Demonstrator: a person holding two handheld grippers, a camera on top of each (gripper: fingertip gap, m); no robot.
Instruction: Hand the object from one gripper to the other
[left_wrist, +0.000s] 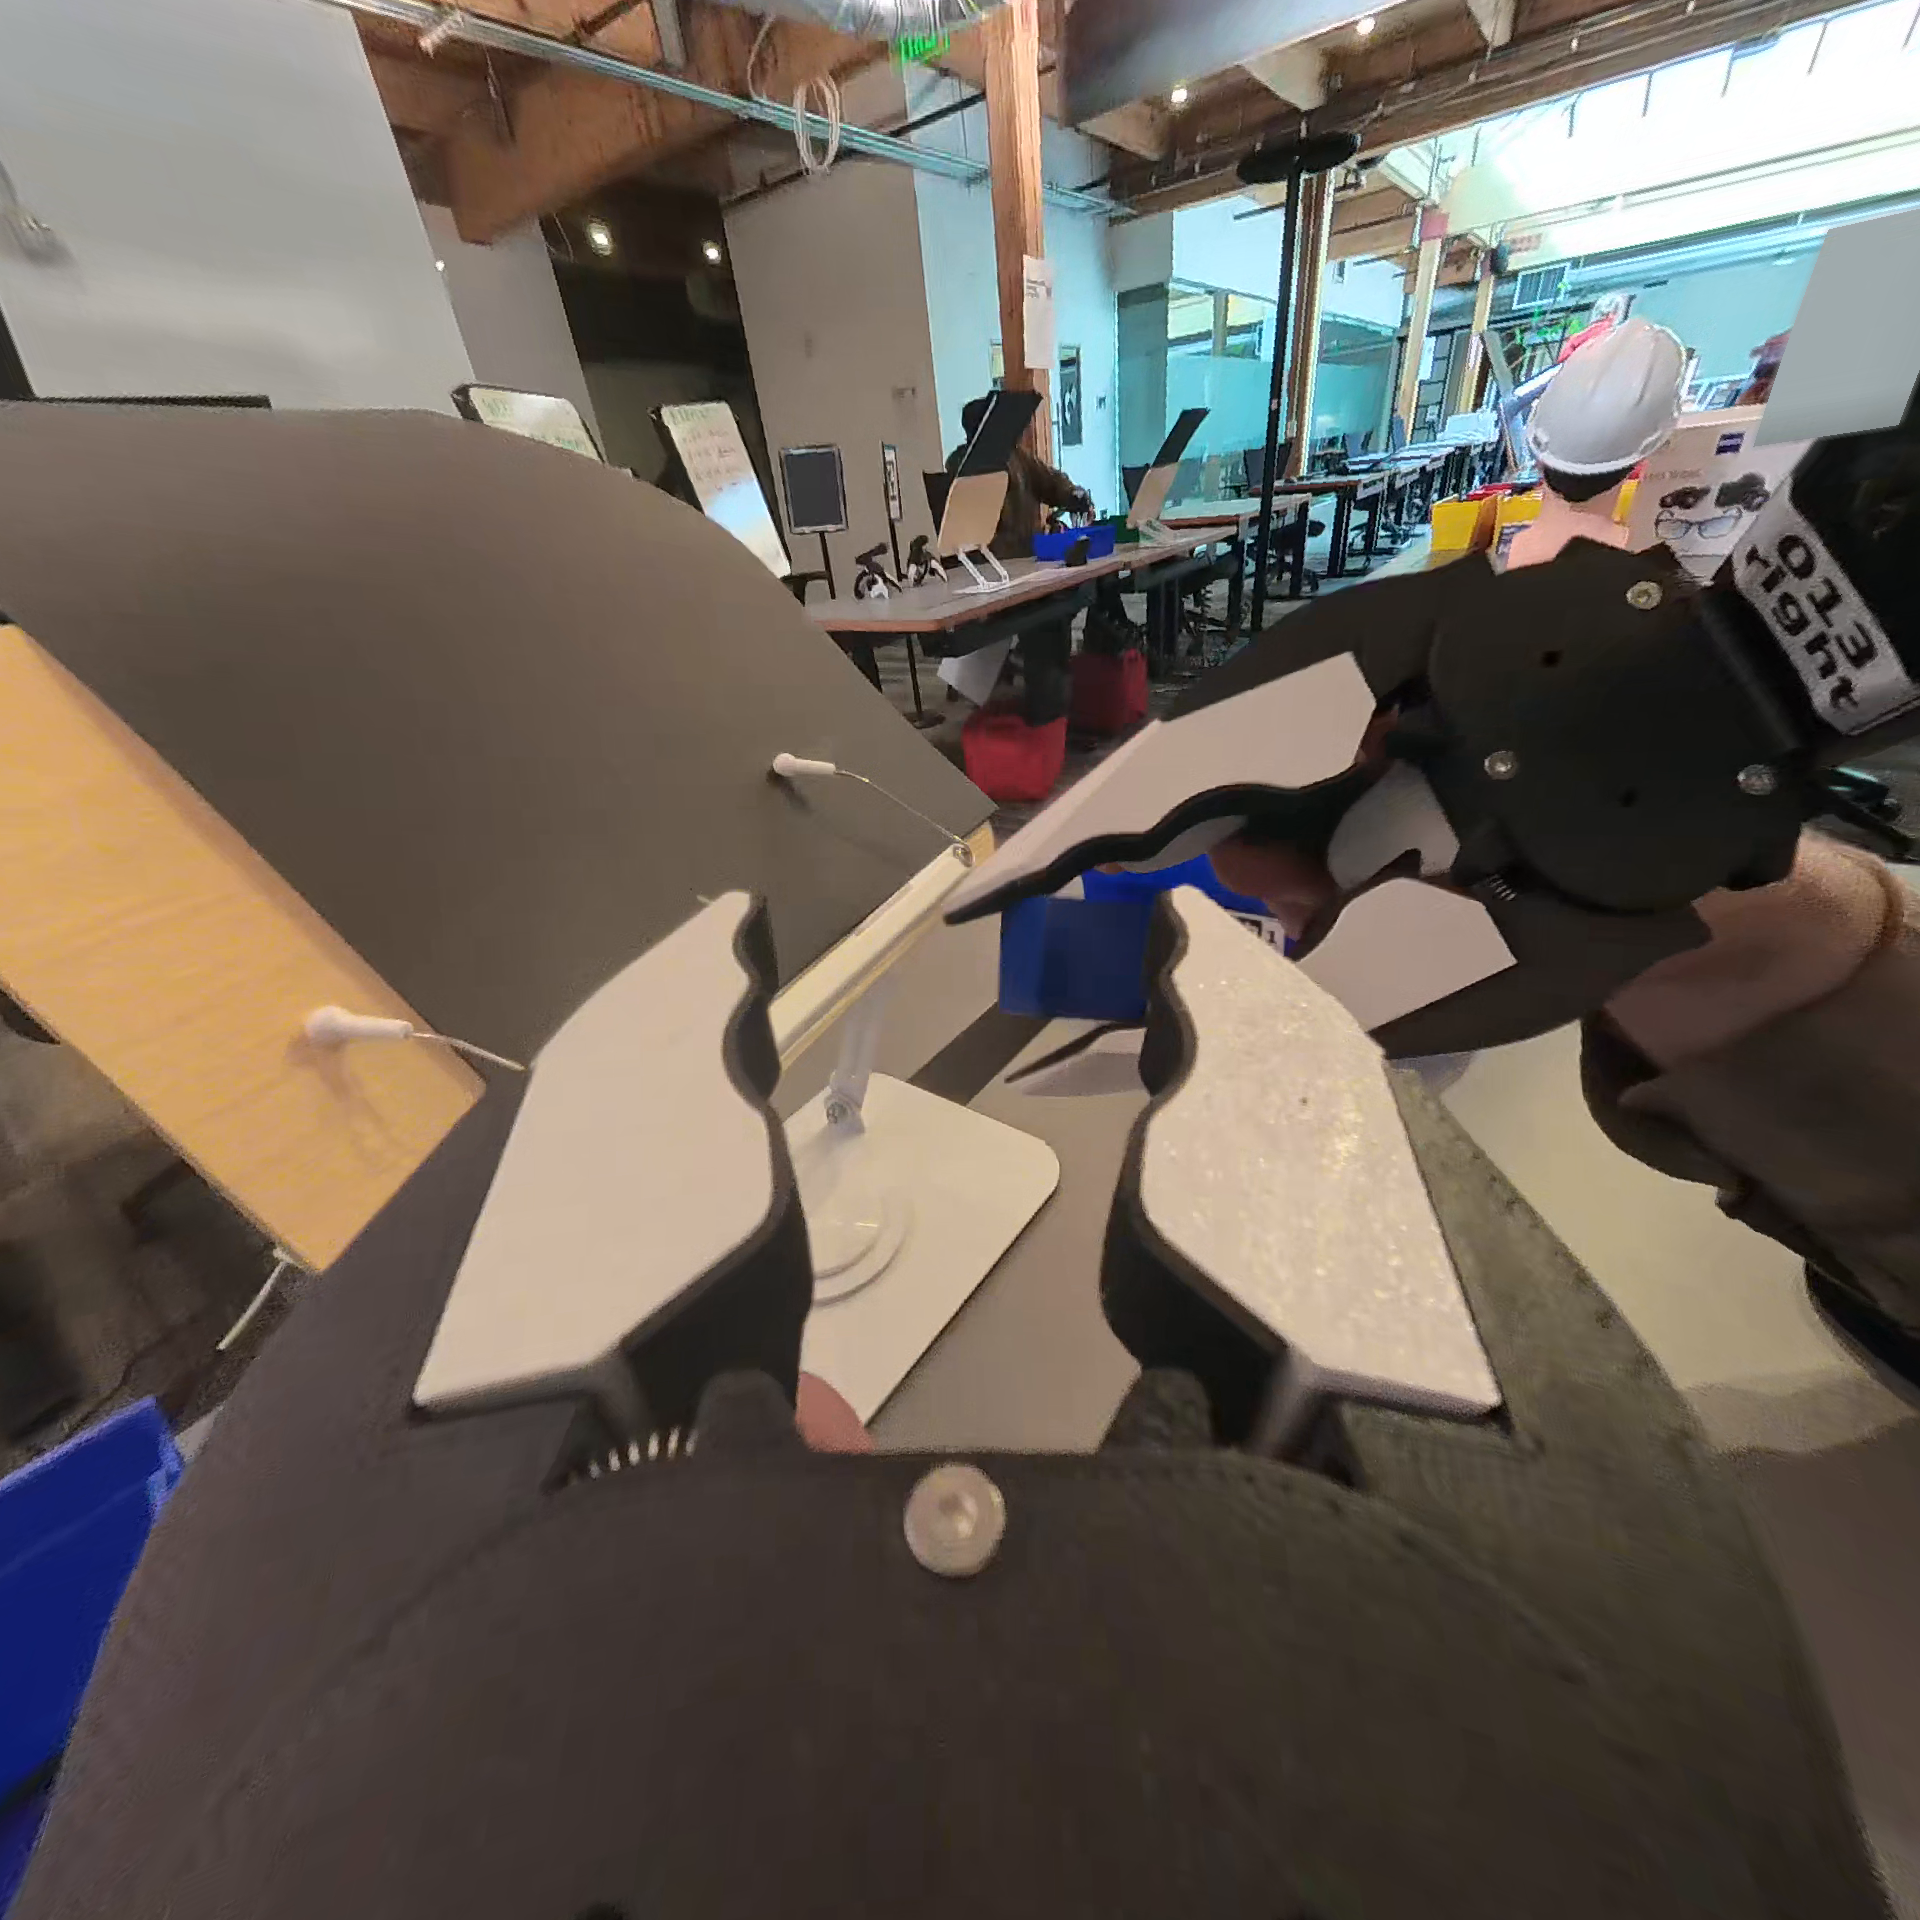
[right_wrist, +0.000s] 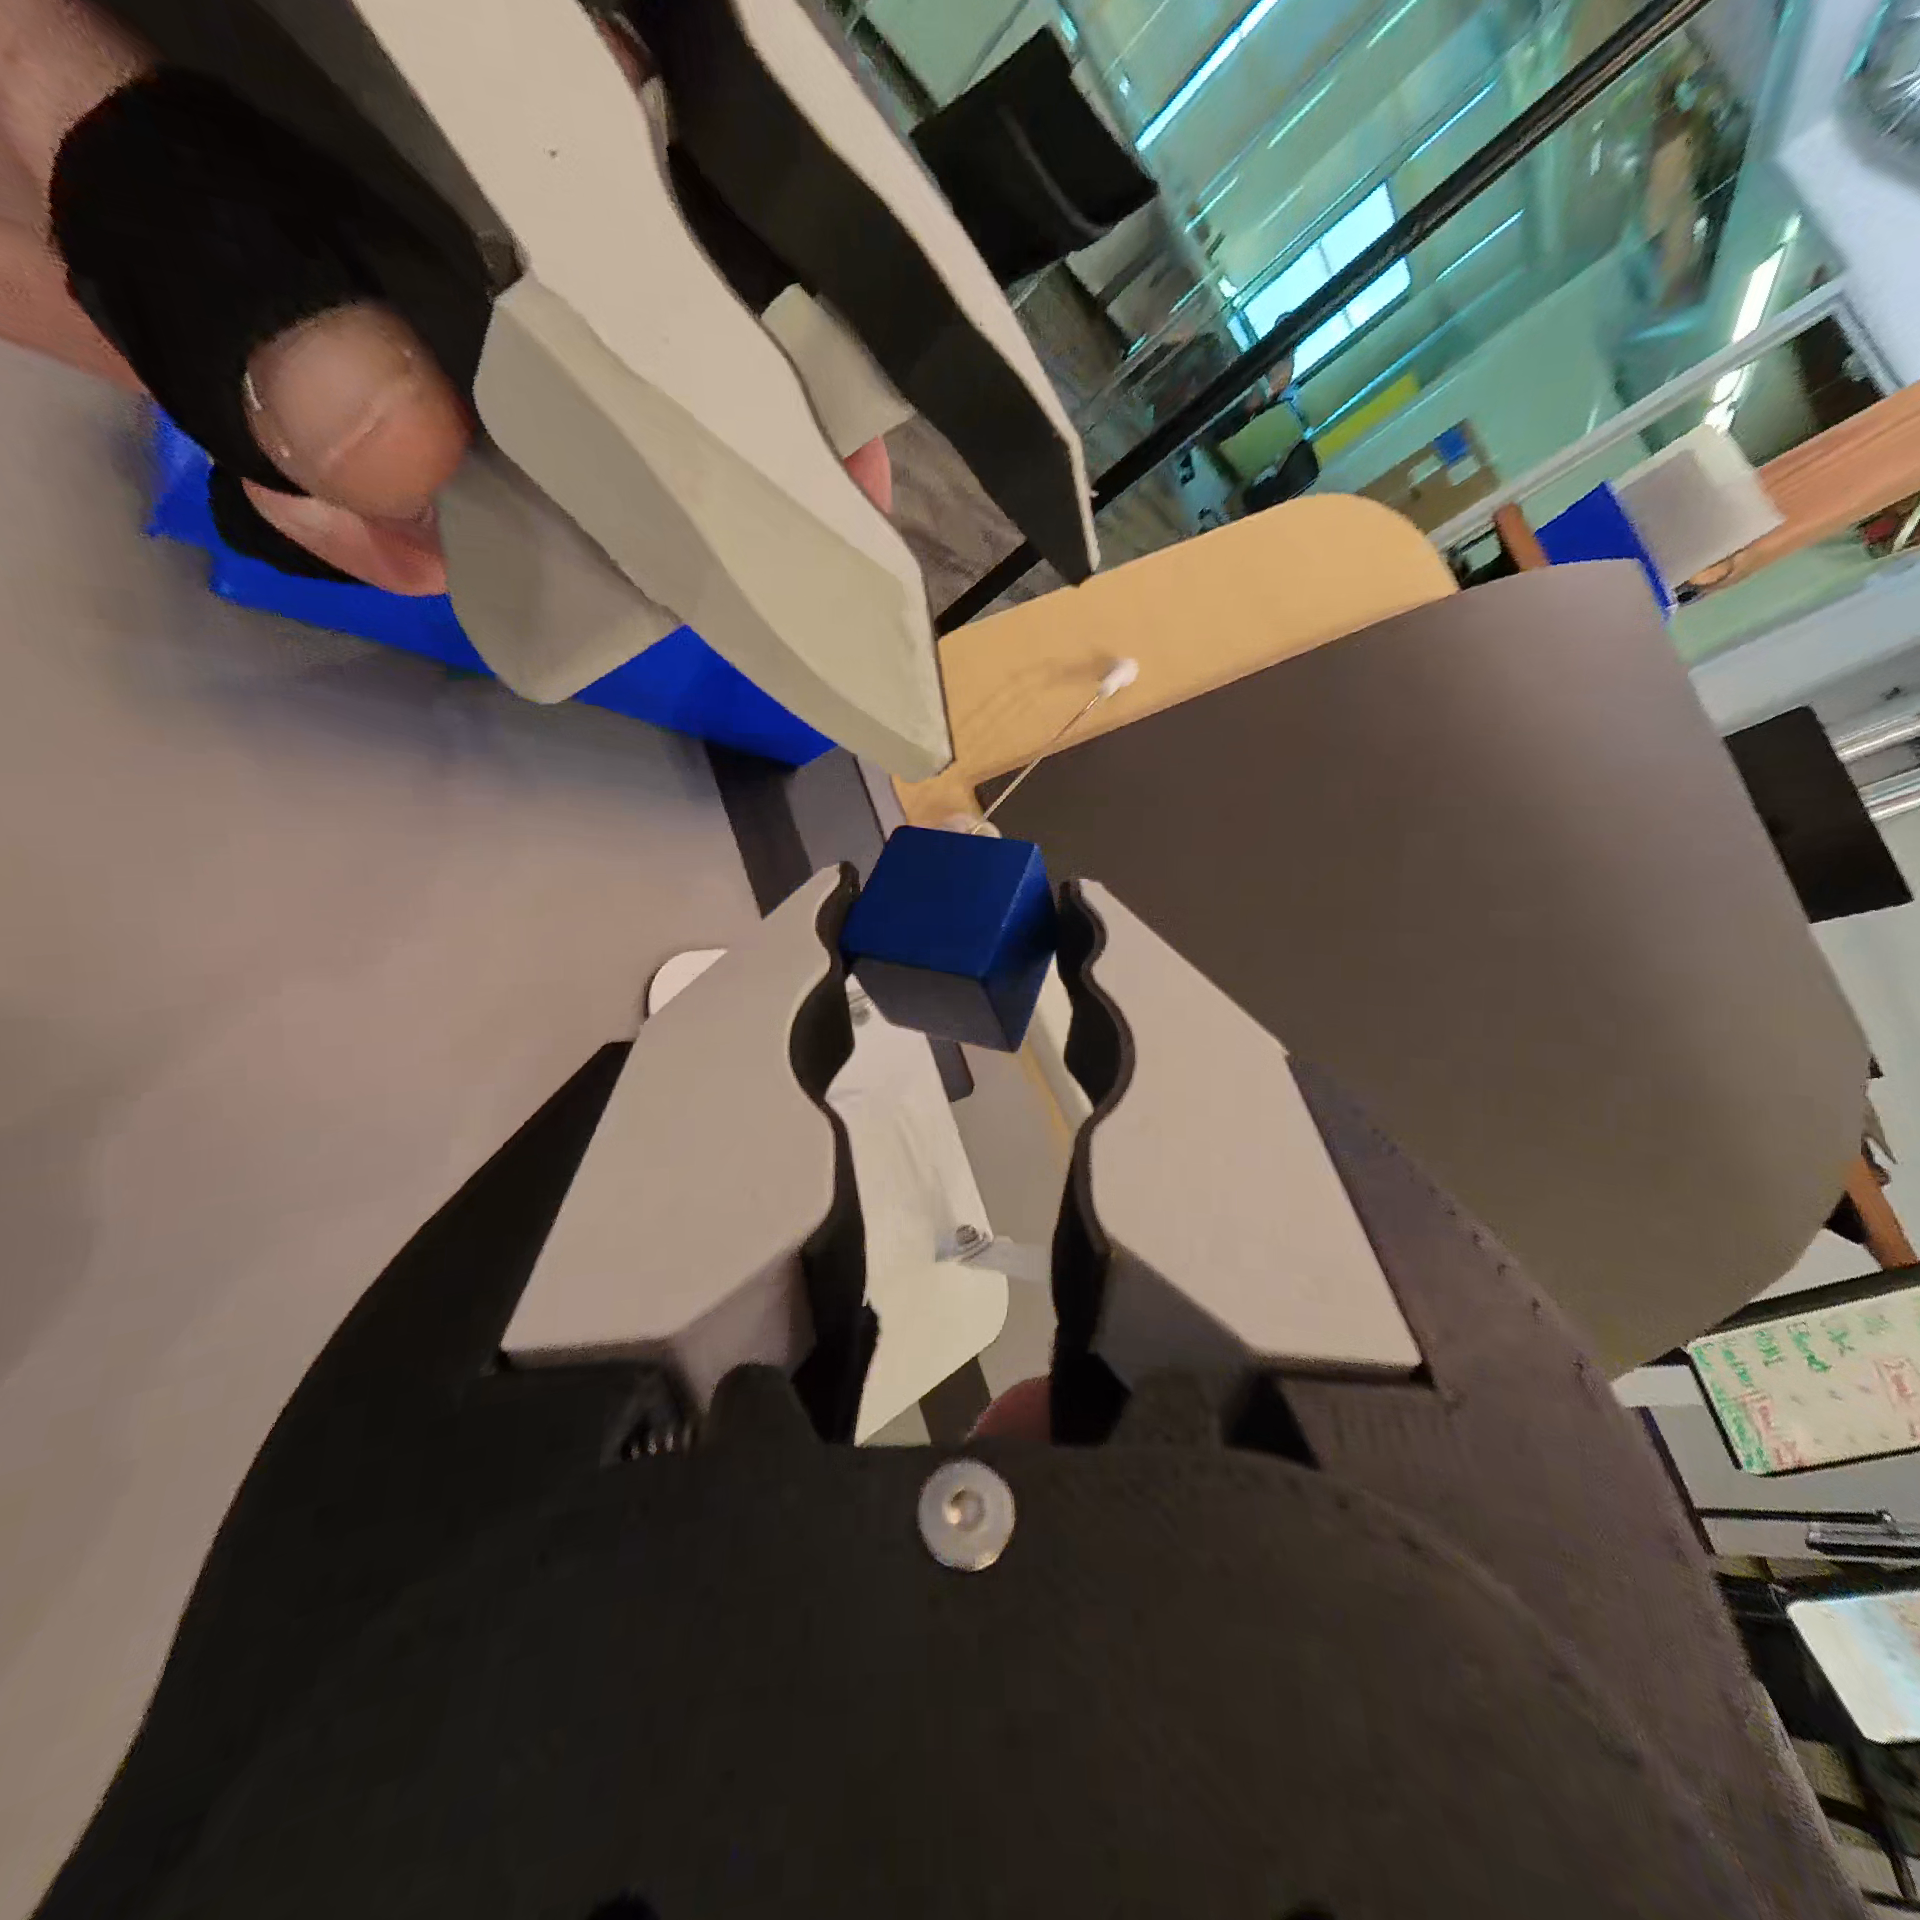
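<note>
Object: a small, glossy, dark blue cube (right_wrist: 948, 948).
Orientation: tilted, one corner toward my camera; no long axis.
Place: above the bench (right_wrist: 312, 883), pinched at my right gripper (right_wrist: 948, 914) fingers' tips.
Left gripper (left_wrist: 961, 925): my fingers spread, empty.

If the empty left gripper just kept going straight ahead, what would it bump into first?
Probably the white stand base on the table, seen between the open left gripper's fingers. The right gripper crosses just above that line and might come first; depth is unclear.

Left tool (right_wrist: 935, 665) blurred, its base cut off by the top edge.
</note>
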